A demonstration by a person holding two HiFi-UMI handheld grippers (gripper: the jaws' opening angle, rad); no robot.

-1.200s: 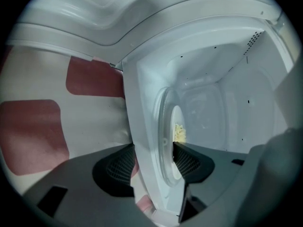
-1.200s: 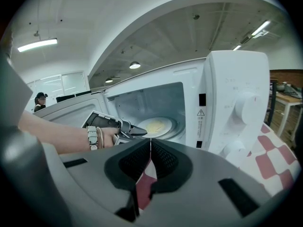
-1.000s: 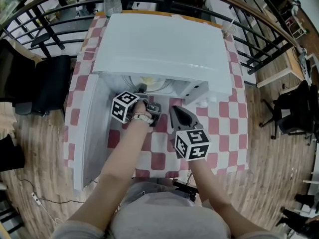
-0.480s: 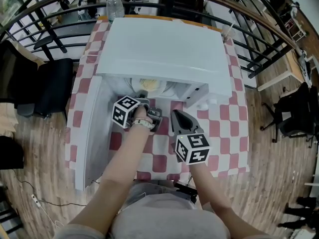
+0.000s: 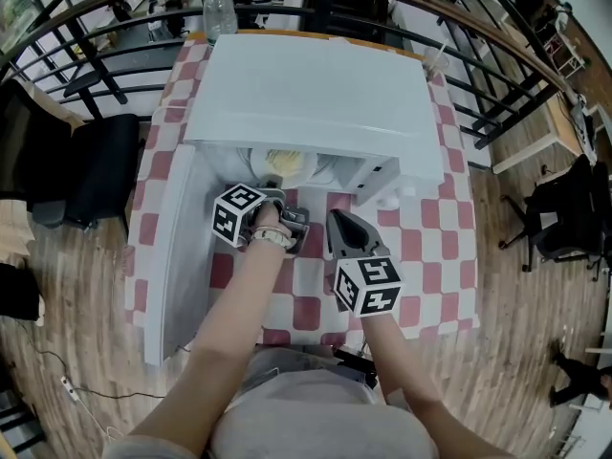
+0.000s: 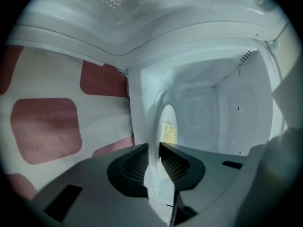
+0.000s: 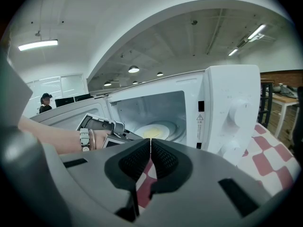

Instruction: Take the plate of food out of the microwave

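Nearest, the right gripper (image 7: 150, 143) hangs shut and empty over the checked tablecloth (image 5: 306, 304). Ahead, the left gripper (image 6: 158, 150) has just been closing and now pinches the rim of the plate (image 6: 166, 117), inside the microwave (image 5: 306, 84). Held by one edge, it may tip and spill the food (image 6: 168, 134), or catch coming out, though the door (image 5: 177, 256) stands wide
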